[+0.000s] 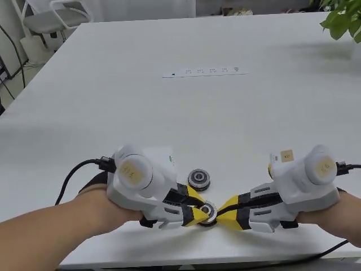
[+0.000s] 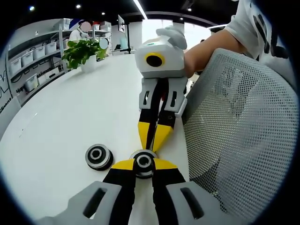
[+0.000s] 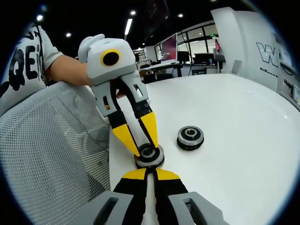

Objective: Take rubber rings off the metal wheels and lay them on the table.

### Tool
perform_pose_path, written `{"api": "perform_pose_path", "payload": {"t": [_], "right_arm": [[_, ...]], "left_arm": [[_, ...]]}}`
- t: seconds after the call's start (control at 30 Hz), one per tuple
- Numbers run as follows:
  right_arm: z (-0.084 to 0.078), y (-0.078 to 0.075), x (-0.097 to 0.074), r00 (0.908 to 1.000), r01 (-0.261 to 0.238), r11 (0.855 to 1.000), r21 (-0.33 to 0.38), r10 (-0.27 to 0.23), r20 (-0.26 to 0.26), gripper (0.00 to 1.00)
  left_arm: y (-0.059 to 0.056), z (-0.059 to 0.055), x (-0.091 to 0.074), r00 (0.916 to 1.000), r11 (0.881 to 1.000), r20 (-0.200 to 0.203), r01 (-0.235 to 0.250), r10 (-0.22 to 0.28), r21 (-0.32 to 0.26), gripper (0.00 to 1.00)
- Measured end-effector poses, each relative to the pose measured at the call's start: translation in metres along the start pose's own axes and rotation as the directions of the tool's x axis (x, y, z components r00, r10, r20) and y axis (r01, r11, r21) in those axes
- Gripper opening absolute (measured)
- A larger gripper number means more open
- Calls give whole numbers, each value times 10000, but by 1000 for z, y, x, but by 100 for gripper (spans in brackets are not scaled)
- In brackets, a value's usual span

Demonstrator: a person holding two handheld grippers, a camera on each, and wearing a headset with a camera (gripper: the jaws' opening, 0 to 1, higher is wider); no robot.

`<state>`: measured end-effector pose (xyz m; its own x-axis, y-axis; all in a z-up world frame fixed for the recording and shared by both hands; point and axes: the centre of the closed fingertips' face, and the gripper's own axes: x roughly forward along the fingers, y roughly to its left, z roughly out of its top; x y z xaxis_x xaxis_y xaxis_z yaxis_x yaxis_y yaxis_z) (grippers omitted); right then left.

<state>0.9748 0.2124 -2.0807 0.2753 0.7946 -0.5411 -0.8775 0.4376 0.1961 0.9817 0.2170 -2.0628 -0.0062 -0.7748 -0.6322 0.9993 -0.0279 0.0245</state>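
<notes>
A small metal wheel [image 1: 207, 211] with a black rubber ring lies near the table's front edge. My left gripper [image 1: 198, 215] comes at it from the left, its yellow fingertips shut on either side of the wheel [image 2: 143, 162]. From the right, my right gripper [image 1: 221, 212] meets the wheel, its jaws pressed together on the ring's rim [image 3: 149, 162]. In the left gripper view the right gripper [image 2: 152, 142] points down at the wheel. The right gripper view has the left gripper [image 3: 146, 146] straddling the wheel. A second wheel [image 1: 199, 178], ring on, rests just beyond.
A white power strip [image 1: 205, 71] lies mid-table and a green plant [image 1: 341, 20] stands at the far right corner. A white chair [image 1: 51, 20] is beyond the far left corner. A grey mesh chair back [image 2: 234, 122] is close behind the table's front edge.
</notes>
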Motion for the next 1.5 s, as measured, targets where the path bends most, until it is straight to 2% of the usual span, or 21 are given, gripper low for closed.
{"api": "perform_pose_path", "payload": {"t": [0.4,0.6,0.83,1.2,1.5], "right_arm": [[0,0,0,10000,26,9995,301,-26,-2,0],[1,-1,-2,9999,79,9972,745,-88,115,0],[1,-1,-3,9998,76,9955,943,-94,184,0],[2,-2,-5,9989,56,9878,1557,-127,445,0],[4,-6,-8,9979,162,9754,2200,-296,578,0]], "left_arm": [[0,0,0,10000,10000,-7,0,0,11,8],[1,0,0,10000,10000,-5,3,-3,14,8],[0,0,0,10000,10000,-4,2,-2,15,8],[0,0,0,10000,10000,-6,-16,16,11,8],[1,0,0,10000,10000,-30,-67,67,-38,7]]}}
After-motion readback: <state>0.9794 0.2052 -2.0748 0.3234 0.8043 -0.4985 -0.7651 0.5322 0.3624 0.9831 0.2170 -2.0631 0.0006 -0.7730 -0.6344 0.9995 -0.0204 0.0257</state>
